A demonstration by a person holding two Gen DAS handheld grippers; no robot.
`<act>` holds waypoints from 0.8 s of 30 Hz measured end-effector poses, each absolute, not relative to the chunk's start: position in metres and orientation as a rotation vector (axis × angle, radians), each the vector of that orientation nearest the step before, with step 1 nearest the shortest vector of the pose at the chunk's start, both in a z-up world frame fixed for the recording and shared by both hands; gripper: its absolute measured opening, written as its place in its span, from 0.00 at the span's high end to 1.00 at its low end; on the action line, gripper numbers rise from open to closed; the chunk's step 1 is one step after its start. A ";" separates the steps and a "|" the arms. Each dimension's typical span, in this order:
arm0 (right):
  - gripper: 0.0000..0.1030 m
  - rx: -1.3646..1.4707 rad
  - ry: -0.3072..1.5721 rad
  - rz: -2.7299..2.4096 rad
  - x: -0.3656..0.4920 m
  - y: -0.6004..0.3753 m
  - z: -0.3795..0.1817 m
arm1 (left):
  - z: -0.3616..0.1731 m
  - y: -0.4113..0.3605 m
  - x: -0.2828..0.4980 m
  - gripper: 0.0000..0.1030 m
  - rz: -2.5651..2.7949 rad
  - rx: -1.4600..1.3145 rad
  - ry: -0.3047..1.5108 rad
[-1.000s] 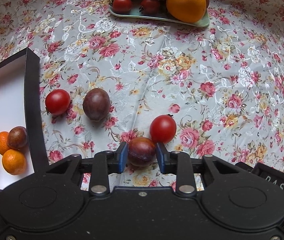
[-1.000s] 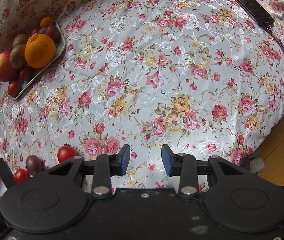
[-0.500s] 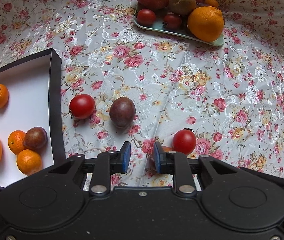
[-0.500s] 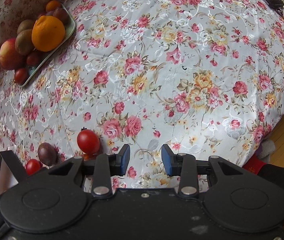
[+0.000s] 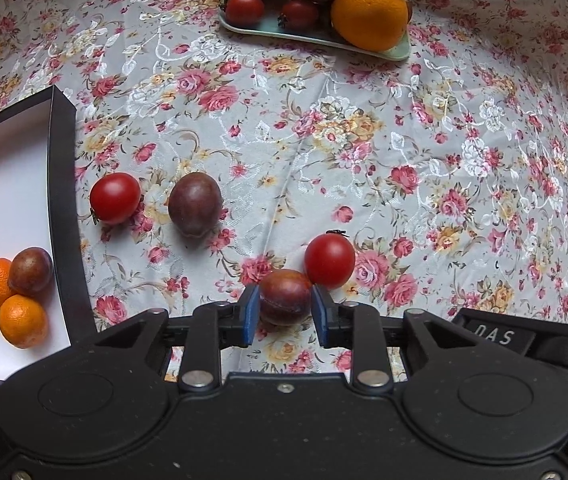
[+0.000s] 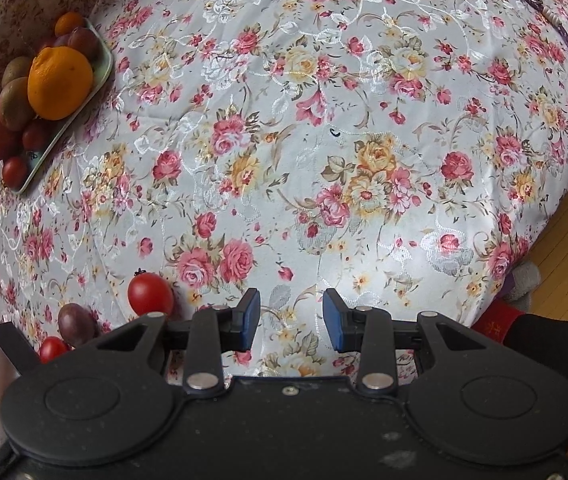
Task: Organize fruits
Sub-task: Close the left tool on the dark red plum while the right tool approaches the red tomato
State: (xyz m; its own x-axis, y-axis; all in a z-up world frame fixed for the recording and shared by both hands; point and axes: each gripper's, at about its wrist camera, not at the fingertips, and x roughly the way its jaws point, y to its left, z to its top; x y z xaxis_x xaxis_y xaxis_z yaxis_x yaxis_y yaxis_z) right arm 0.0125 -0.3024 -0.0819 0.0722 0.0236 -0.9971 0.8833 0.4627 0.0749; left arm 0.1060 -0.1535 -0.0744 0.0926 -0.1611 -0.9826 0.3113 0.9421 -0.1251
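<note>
Flowery tablecloth (image 5: 324,140) everywhere, left gripper (image 5: 285,312) clamped on a plum (image 5: 285,296) right beside a tomato (image 5: 329,259), right gripper (image 6: 291,320) hanging wide with nothing in it.

Dark red plum (image 5: 285,296) sits between blue fingers (image 5: 249,314), touching red tomato (image 5: 329,259); second plum (image 5: 195,204) and tomato (image 5: 115,197) lie apart on floral cloth.

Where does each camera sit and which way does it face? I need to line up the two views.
Left wrist: on the left gripper, looking along its fingers at a plum between them, toward the green tray.
Right wrist: on the right gripper, over bare tablecloth; a dark sleeve shows.
Shared: the tray, big orange and near tomato.
</note>
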 end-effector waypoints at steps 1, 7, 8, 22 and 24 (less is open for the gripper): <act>0.63 0.887 1.351 -0.789 0.012 -0.303 -0.081 | -0.077 -0.155 0.106 0.63 -0.348 0.132 1.441; 0.63 0.895 1.356 -0.767 0.008 -0.305 -0.078 | -0.081 -0.164 0.103 0.59 -0.321 0.175 1.425; 0.63 0.895 1.358 -0.767 0.008 -0.305 -0.078 | -0.081 -0.166 0.104 0.59 -0.317 0.180 1.422; 0.63 0.913 1.360 -0.783 -0.001 -0.314 -0.077 | -0.089 -0.179 0.101 0.54 -0.282 0.238 1.408; 0.63 0.918 1.360 -0.785 -0.001 -0.314 -0.077 | -0.089 -0.179 0.101 0.54 -0.277 0.242 1.410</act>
